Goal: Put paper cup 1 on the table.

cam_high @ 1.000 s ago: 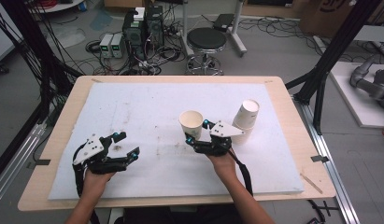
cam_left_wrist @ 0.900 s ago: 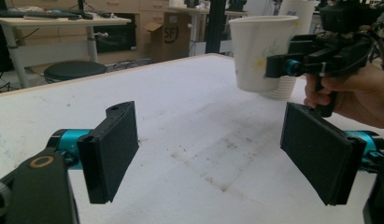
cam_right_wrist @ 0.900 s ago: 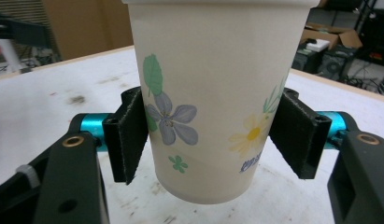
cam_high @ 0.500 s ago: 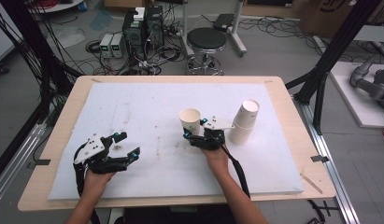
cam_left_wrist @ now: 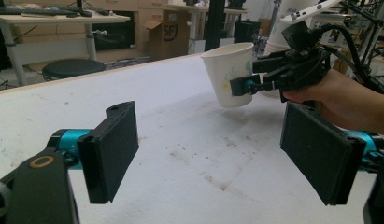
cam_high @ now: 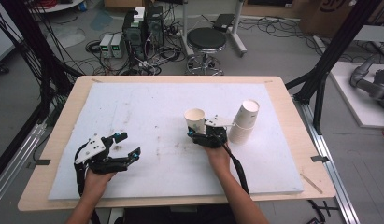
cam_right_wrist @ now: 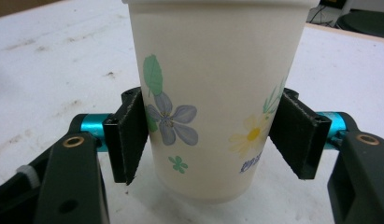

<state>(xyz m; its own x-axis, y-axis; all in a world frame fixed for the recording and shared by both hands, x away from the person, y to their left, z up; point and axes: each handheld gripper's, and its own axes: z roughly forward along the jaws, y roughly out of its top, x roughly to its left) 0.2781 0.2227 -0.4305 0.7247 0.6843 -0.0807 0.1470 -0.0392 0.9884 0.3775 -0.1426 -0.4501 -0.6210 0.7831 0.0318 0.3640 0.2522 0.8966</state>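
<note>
My right hand-held gripper (cam_high: 197, 135) has its two black jaws pinching the lower half of a white paper cup printed with flowers (cam_high: 195, 121), one pad flat against each side of its wall; the cup stands upright straight ahead of that hand-held gripper, and in the left gripper view its base looks to hover just off the white foam sheet covering the wooden desk (cam_high: 133, 107), though I cannot be sure. Just off to the right of the same hand-held gripper stands a tall stack of white paper cups (cam_high: 245, 121), close to the held cup but apart from it. My left hand-held gripper (cam_high: 126, 143) sits well apart to the left, jaws spread wide over bare sheet with nothing between them. I judge that one cup has been separated and gripped, while setting it down somewhere, and any work for the left side, is not yet done. The right gripper view gives me the pad contact and the purple flower and yellow daisy print; the high view gives the stack and the spacing, and the left gripper view gives the cup's height from the side.
</note>
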